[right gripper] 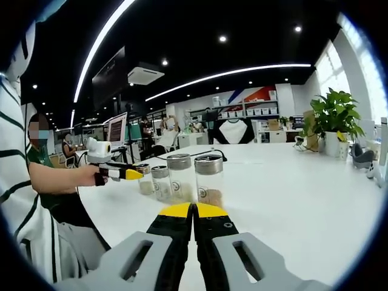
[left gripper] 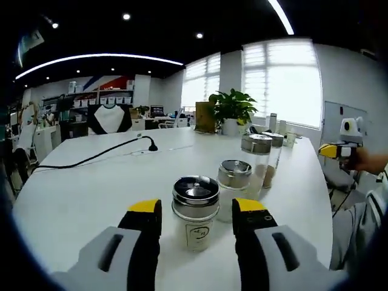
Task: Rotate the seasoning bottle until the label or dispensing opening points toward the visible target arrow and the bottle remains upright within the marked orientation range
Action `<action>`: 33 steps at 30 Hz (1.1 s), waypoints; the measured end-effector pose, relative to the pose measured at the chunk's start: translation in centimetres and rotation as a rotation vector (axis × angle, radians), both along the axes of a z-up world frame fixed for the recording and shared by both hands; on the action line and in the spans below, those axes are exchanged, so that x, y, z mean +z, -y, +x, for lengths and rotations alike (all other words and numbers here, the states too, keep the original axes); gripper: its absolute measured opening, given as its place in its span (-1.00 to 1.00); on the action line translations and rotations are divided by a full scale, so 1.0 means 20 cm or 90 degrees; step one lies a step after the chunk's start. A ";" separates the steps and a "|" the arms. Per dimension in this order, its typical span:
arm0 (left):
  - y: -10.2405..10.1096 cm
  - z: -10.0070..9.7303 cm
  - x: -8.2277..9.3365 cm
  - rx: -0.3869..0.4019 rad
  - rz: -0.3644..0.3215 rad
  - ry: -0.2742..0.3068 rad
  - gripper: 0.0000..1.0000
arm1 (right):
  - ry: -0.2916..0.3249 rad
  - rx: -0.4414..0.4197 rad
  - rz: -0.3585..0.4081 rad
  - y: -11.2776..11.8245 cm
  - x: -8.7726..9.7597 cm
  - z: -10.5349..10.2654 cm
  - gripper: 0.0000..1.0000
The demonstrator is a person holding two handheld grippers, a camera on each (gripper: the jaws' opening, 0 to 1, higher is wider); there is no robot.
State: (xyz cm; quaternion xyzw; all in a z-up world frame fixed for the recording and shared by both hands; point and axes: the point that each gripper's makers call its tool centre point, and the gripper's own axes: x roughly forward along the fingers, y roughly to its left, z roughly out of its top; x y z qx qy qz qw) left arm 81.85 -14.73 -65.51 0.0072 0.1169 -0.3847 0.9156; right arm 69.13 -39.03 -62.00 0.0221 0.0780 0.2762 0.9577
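Note:
Several seasoning bottles with metal lids stand upright in a row on the white table [left gripper: 79, 194]. The nearest bottle [left gripper: 195, 213] has a white label facing the left gripper view. My left gripper [left gripper: 197, 207] is open, one yellow-tipped jaw on each side of that bottle, with small gaps. In the right gripper view the same row runs from the bottle at the row's right end [right gripper: 208, 179] to the one at its left end [right gripper: 144, 177], where the left gripper [right gripper: 130, 174] is held by a hand. My right gripper [right gripper: 193, 210] is shut and empty, short of the row, and appears at the table's far side [left gripper: 332, 150].
A potted plant [left gripper: 231, 109] stands at the back of the table, and a black cable [left gripper: 91, 159] lies across its left half. A person in a striped sleeve [right gripper: 24, 200] stands at the table edge. Office desks and shelves lie beyond.

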 end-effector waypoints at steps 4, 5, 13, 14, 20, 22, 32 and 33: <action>-0.01 0.02 -0.05 -0.010 0.080 0.010 -0.05 | -0.002 0.003 -0.005 -0.01 0.00 0.00 -1.00; -0.02 0.03 -0.06 -0.010 0.103 0.020 -0.07 | -0.002 0.003 -0.007 -0.01 0.00 0.00 -1.00; 0.01 0.01 -0.09 -0.018 0.095 0.008 -0.32 | -0.002 -0.001 -0.012 0.00 -0.01 0.01 -1.00; 0.01 0.01 -0.09 -0.014 0.089 0.006 -0.32 | 0.000 -0.002 -0.012 0.00 0.00 0.01 -1.00; 0.00 0.01 -0.09 0.047 0.075 -0.001 -0.33 | -0.003 -0.010 -0.009 0.00 -0.01 0.01 -1.00; 0.00 0.01 -0.08 0.083 0.060 0.001 -0.33 | -0.005 -0.011 -0.008 0.00 -0.01 0.01 -1.00; -0.02 0.04 -0.09 0.174 0.024 0.023 -0.34 | -0.013 -0.018 -0.003 -0.01 -0.03 0.01 -1.00; -0.02 0.04 -0.09 0.184 0.024 0.024 -0.33 | -0.014 -0.020 -0.002 0.00 -0.03 0.01 -1.00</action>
